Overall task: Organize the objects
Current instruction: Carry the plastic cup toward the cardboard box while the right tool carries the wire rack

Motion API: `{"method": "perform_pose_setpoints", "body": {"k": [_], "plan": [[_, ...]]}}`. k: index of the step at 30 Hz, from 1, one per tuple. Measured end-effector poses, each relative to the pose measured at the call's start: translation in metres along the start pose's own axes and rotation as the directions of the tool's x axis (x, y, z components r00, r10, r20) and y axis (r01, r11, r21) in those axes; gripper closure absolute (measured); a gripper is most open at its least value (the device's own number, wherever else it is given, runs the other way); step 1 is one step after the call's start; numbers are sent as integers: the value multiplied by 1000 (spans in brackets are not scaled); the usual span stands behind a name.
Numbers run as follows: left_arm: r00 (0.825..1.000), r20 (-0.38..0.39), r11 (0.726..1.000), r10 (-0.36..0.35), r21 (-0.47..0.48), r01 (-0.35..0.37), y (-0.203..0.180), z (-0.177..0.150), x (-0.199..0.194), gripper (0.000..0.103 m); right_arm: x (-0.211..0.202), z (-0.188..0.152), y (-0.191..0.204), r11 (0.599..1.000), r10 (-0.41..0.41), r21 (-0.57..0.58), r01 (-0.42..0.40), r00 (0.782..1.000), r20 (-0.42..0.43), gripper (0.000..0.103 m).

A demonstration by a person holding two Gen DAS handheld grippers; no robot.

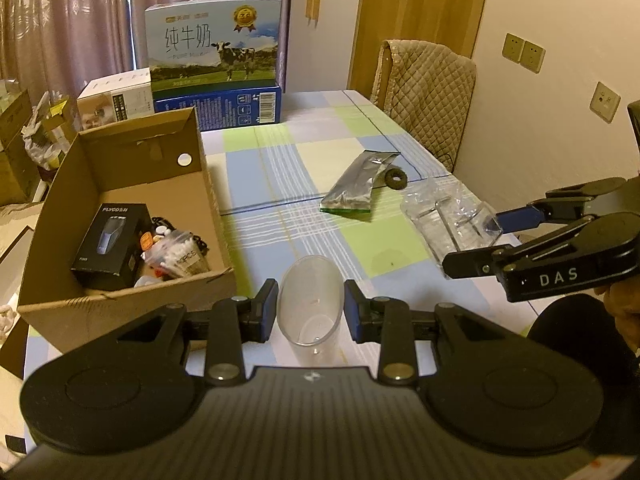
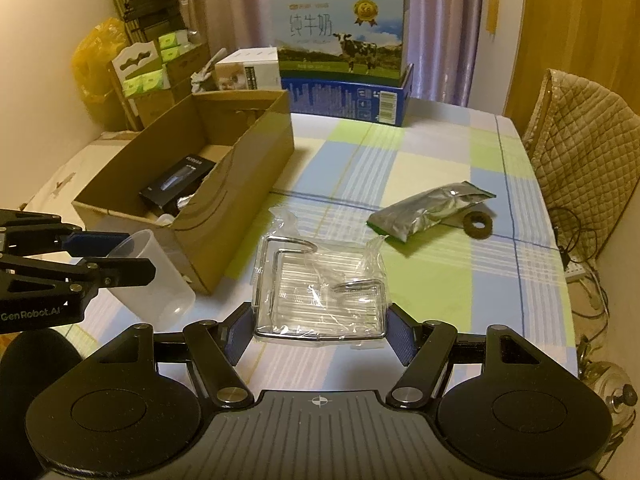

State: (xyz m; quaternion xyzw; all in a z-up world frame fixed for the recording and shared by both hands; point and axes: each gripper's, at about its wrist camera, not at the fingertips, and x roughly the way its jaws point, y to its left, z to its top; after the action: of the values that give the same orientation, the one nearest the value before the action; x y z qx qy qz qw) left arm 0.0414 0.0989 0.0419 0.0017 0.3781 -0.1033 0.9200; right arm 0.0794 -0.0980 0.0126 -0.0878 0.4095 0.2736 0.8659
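Note:
My left gripper (image 1: 310,312) is shut on a clear plastic cup (image 1: 311,300), held tilted just above the checked tablecloth, right of the open cardboard box (image 1: 52,216). The cup also shows in the right wrist view (image 2: 156,276), between the left gripper's fingers (image 2: 132,270). My right gripper (image 2: 320,330) is shut on a wire rack wrapped in clear plastic (image 2: 320,292); the rack also shows in the left wrist view (image 1: 448,216) with the right gripper (image 1: 486,242) at its edge. A silver foil pouch (image 1: 356,188) and a dark ring (image 1: 396,178) lie further back.
The box holds a black shaver box (image 1: 110,240) and a bag of small items (image 1: 176,254). A milk carton case (image 1: 216,44) on a blue box stands at the table's far end. A padded chair (image 1: 428,88) stands on the right. Clutter and boxes (image 2: 152,72) stand left.

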Motion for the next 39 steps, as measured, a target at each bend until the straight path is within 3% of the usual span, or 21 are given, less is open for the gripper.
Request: {"method": "perform_pose_setpoints", "body": {"k": [23,39], "plan": [[999,-3,999,43,-26,-43,19,-10,-19,73,4,5,47,998,51,-45,-51,999,6,37],[986,15,981,167,-103,-164,86,-21,-65,73,25,27,126,972,162,-172,-161,987,-8,37]]}}
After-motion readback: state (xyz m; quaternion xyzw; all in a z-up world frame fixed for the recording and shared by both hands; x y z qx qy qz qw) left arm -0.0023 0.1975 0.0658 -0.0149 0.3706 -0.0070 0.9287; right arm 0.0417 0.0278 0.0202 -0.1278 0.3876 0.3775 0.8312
